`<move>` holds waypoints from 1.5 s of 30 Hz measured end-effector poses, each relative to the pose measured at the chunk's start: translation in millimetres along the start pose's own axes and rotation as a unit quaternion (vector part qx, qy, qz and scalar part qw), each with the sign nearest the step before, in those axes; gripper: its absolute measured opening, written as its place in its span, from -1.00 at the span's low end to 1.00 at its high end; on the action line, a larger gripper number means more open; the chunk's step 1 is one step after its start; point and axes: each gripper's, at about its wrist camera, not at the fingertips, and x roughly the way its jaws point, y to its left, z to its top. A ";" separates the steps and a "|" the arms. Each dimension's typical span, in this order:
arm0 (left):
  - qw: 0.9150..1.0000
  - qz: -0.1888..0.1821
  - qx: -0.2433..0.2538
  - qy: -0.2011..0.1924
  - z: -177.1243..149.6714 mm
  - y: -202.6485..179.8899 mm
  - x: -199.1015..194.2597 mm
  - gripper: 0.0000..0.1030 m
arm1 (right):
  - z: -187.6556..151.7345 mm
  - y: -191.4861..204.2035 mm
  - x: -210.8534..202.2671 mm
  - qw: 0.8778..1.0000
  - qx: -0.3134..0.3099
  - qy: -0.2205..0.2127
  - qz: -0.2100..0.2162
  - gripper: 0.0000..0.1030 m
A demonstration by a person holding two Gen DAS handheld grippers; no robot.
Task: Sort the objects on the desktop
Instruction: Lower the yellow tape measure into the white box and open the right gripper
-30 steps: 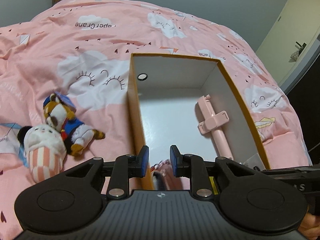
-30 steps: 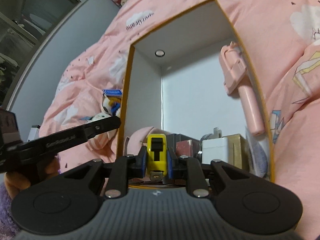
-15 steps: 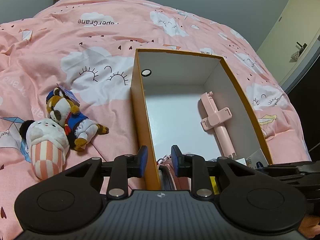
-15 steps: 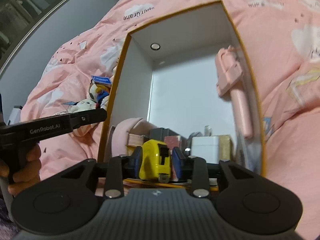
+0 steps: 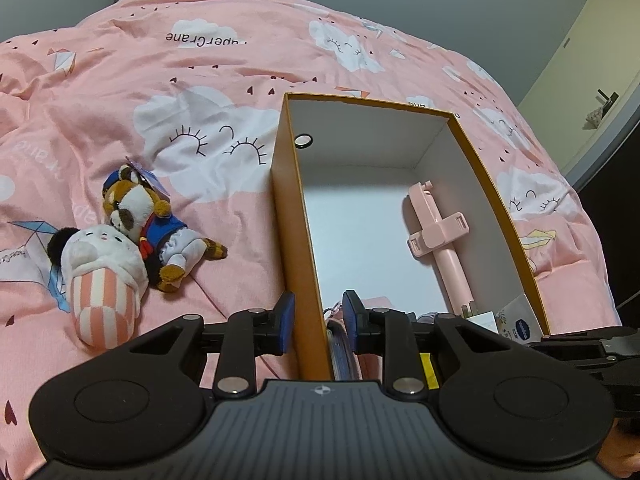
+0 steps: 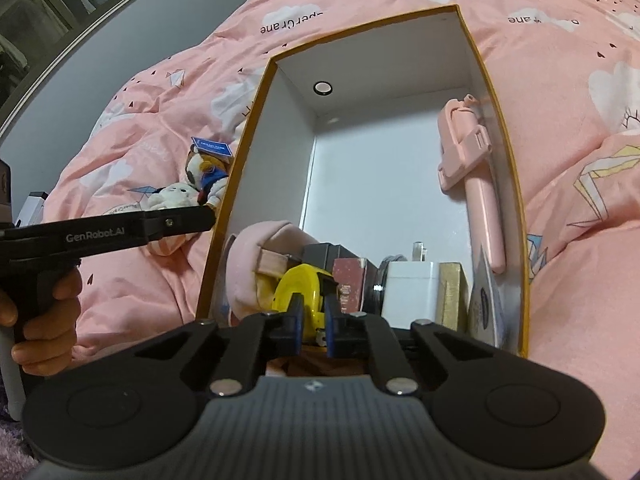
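While my right gripper jaws stand shut and empty above the yellow round tape measure, I judge it deposited in the orange cardboard box. Left gripper jaws straddle the box wall, narrowly parted. Next: fetch the plush toys from the bed.

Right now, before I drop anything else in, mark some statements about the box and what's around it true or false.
1. The pink selfie stick lies inside the orange box. True.
2. Both plush toys are in the box. False: the raccoon plush and the striped plush lie on the pink bedcover, outside the box's wall.
3. The yellow tape measure sits at the box's near end. True.
4. The box has its lid on. False: it is open on top.
5. The left gripper has its jaws on either side of the box's side wall. True.
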 end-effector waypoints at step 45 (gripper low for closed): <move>1.000 0.017 0.004 -0.003 -15.7 12.2 -21.8 -0.44 | -10.5 53.4 17.6 0.978 -0.179 0.013 -0.108 -0.86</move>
